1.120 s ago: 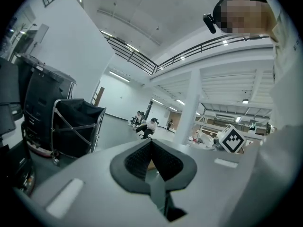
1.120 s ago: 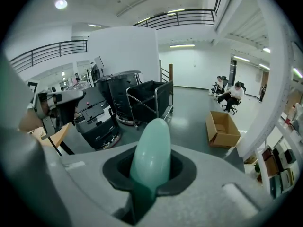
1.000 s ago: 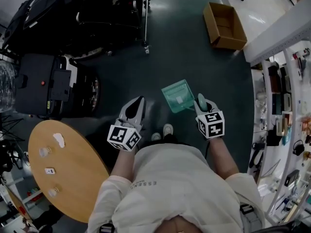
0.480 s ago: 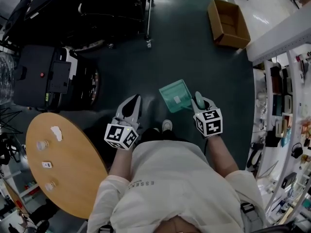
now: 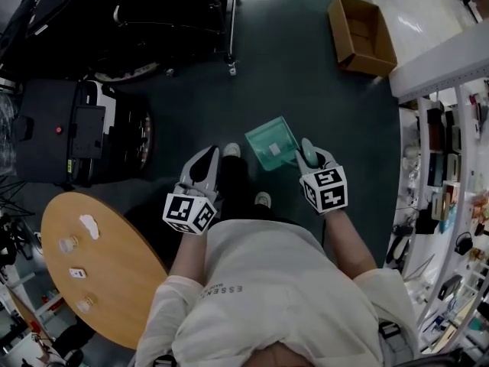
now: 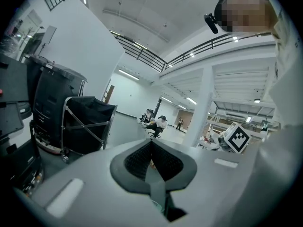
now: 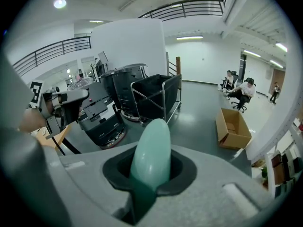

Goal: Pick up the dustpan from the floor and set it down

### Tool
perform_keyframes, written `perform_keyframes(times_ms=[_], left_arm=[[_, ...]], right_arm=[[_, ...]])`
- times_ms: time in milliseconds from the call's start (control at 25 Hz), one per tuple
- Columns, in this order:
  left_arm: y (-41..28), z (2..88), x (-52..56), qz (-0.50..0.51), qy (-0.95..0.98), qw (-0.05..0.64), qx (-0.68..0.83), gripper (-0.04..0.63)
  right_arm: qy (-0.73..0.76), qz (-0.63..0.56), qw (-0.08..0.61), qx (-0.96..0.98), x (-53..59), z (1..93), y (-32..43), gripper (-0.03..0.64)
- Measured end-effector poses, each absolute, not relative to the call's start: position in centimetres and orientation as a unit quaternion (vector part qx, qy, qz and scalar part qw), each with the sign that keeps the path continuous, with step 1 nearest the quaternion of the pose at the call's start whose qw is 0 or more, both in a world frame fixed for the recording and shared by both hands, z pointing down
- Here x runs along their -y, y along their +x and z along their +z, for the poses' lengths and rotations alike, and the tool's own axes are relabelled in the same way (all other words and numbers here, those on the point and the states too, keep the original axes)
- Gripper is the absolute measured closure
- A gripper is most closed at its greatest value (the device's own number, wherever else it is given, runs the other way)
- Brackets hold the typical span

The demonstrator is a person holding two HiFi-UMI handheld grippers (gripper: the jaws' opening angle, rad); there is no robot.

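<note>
The head view shows the whole green dustpan (image 5: pixel 273 144) in the middle of the frame, held by the right gripper (image 5: pixel 309 154). The right gripper view shows only its handle (image 7: pixel 151 150), pinched tight between the jaws. The left gripper (image 5: pixel 200 173) is closed with nothing in it.

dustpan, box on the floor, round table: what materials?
dustpan: likely plastic; teal, pan looks slightly see-through, handle smooth and glossy.
box: cardboard; matte brown, thin walls, open top.
table: wood or wood-look laminate; smooth tan top, can't tell which.

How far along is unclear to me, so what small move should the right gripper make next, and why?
Probably lower it: the right gripper is shut on the handle of the translucent teal plastic dustpan, holding it above the dark grey floor.
</note>
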State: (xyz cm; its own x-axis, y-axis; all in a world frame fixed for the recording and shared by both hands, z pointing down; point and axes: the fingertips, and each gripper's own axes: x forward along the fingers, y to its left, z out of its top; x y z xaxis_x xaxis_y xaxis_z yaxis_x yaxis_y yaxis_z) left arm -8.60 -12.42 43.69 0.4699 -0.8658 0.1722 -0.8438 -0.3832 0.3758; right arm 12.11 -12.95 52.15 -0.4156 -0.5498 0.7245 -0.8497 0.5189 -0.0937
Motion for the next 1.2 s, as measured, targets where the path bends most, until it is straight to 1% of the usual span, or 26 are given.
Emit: perform_keyframes(times_ms=[160,360,520,640,840,1040,1200], left_arm=[[-9.5,45.3,17.8,-0.02,0.837,0.226,0.499,0.58],[-10.4,47.0,25.3,-0.007,0.847,0.225,0.482,0.58],[-12.1,49.4,30.7,-0.018,0.837,0.245,0.489,0.58],[-12.4,51.7,33.6,-0.015,0.839,0.243,0.487,0.58],[-12.5,56.1,36.3,-0.011,0.847,0.236,0.475,0.58],[-12.2,59.5,37.5,0.009,0.861,0.208,0.464,0.58],[-11.7,60.9,37.0,0.013,0.856,0.212,0.471,0.58]], right_arm=[[0.443,0.244,0.332,0.796,17.6,53.5,10.9,0.575],[0.464,0.26,0.332,0.779,24.4,56.3,9.5,0.575],[0.479,0.273,0.335,0.764,29.4,60.3,7.9,0.574],[0.484,0.282,0.344,0.754,32.3,64.0,7.5,0.574],[0.498,0.296,0.339,0.741,35.4,69.7,7.2,0.574],[0.503,0.304,0.333,0.738,37.4,74.4,5.7,0.572],[0.507,0.315,0.337,0.728,37.1,76.6,5.8,0.571]])
